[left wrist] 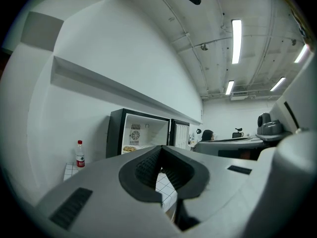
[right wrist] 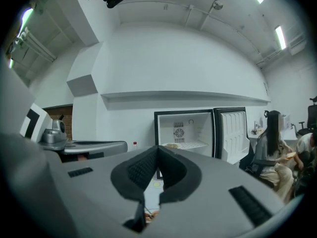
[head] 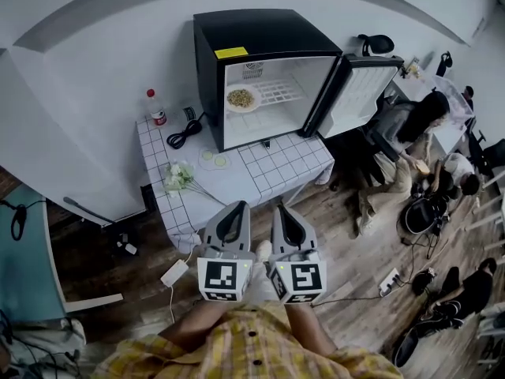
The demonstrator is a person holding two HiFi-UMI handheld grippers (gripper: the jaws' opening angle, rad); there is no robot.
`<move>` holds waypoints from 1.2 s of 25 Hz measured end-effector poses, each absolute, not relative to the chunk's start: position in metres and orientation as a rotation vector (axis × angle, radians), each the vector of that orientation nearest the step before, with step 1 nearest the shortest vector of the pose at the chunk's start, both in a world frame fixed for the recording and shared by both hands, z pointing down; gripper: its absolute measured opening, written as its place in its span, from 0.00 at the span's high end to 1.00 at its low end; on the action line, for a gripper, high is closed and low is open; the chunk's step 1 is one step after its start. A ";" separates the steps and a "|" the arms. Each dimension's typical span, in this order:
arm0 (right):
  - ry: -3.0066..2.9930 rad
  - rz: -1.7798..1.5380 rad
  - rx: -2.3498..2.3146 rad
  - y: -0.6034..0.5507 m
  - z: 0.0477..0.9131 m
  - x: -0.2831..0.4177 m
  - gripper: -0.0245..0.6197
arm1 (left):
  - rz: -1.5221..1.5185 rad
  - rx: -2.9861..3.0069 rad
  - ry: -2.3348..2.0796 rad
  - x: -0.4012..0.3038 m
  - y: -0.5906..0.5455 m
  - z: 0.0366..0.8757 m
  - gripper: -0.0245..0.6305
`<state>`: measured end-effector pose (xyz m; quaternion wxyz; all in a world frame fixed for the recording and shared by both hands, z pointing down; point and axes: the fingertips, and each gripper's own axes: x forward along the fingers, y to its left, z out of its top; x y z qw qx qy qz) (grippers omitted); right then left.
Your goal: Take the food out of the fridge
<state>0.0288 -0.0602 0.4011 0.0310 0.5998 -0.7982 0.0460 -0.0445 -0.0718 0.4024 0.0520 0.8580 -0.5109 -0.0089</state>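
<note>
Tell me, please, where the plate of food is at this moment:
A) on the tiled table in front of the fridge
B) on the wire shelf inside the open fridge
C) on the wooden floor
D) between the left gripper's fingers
B: the plate of food sits on the wire shelf inside the fridge, whose door is swung wide open.

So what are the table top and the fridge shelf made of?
Table top: looks like white tiles, going by the dark grid of grout lines. Fridge shelf: probably white-coated wire, judging by its thin parallel bars.
</note>
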 end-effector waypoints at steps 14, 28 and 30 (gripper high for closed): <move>-2.537 0.133 1.757 -0.153 0.402 0.051 0.95 | -0.012 2.567 -1.652 -0.020 -0.165 0.406 0.95; -2.622 0.168 1.621 -0.260 0.406 0.073 0.95 | 0.041 2.467 -1.782 -0.001 -0.267 0.413 0.95; -2.632 0.176 1.601 -0.271 0.408 0.076 0.95 | 0.049 2.450 -1.796 0.001 -0.279 0.416 0.95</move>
